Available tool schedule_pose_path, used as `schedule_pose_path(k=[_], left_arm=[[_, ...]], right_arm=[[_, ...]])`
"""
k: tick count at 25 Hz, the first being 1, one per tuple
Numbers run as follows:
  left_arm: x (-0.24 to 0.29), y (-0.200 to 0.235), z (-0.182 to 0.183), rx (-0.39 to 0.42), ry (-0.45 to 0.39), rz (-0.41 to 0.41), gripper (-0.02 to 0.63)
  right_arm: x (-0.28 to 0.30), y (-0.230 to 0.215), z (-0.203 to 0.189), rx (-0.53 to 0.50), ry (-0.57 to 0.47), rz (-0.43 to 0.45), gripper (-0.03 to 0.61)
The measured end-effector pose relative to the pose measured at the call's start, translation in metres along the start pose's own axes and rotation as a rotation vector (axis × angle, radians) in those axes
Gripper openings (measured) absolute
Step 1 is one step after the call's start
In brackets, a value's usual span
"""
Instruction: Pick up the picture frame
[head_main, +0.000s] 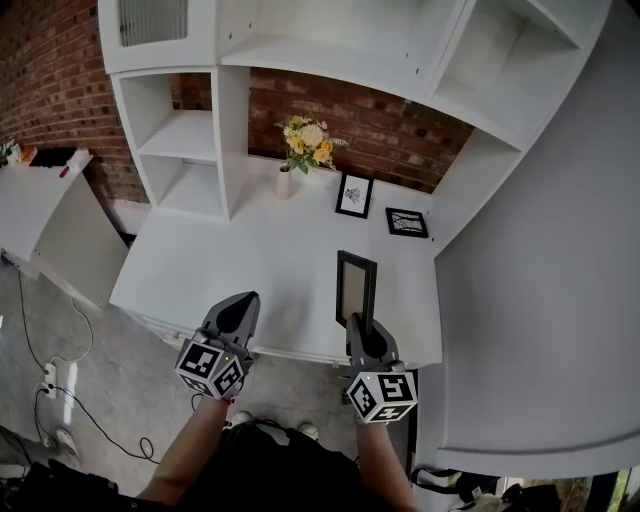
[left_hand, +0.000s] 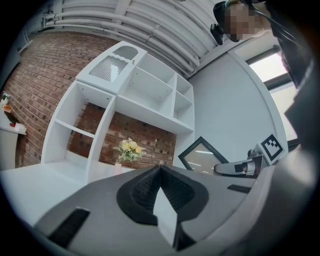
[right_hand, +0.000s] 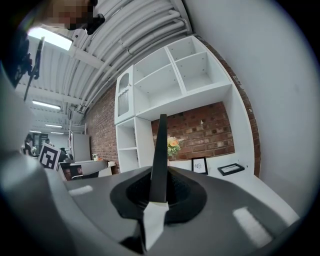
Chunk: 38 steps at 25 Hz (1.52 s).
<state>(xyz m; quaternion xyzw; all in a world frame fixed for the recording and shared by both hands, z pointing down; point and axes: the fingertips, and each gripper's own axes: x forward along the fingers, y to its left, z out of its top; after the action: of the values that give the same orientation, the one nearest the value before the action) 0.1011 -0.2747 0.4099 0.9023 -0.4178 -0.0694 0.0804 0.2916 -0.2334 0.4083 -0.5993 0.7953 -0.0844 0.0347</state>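
Note:
A black picture frame (head_main: 356, 285) with a pale panel stands upright over the front right of the white desk (head_main: 230, 260). My right gripper (head_main: 358, 323) is shut on its lower edge. In the right gripper view the frame (right_hand: 160, 150) shows edge-on as a thin dark strip rising from between the jaws. My left gripper (head_main: 243, 301) hangs over the desk's front edge, left of the frame, its jaws shut with nothing between them. The left gripper view shows the frame (left_hand: 202, 154) tilted like a diamond, with the right gripper (left_hand: 220, 169) holding it.
At the back of the desk stand a vase of yellow and white flowers (head_main: 305, 146) and a small upright framed print (head_main: 354, 194). Another frame (head_main: 407, 222) lies flat. White shelving (head_main: 185, 150) rises behind, a grey wall closes the right, and a white cabinet (head_main: 50, 215) stands at the left.

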Motion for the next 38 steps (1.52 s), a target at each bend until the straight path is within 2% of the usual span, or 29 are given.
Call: schedule_pose_path(k=[13,33,38], left_arm=[[0.002,0.001,0.008,0.01,-0.017,-0.009,-0.006],[-0.016,0.004,0.005,0.027,0.023,-0.028,-0.006],[-0.023,0.007,0.008,0.035,0.028,-0.012,-0.006]], right_arm=[[-0.001,0.0,0.009,-0.008,-0.032,-0.013,0.029],[-0.009,0.017,0.002,0.005,-0.044,-0.029,0.029],[-0.008,0.022,0.002,0.013,-0.053,-0.016,0.029]])
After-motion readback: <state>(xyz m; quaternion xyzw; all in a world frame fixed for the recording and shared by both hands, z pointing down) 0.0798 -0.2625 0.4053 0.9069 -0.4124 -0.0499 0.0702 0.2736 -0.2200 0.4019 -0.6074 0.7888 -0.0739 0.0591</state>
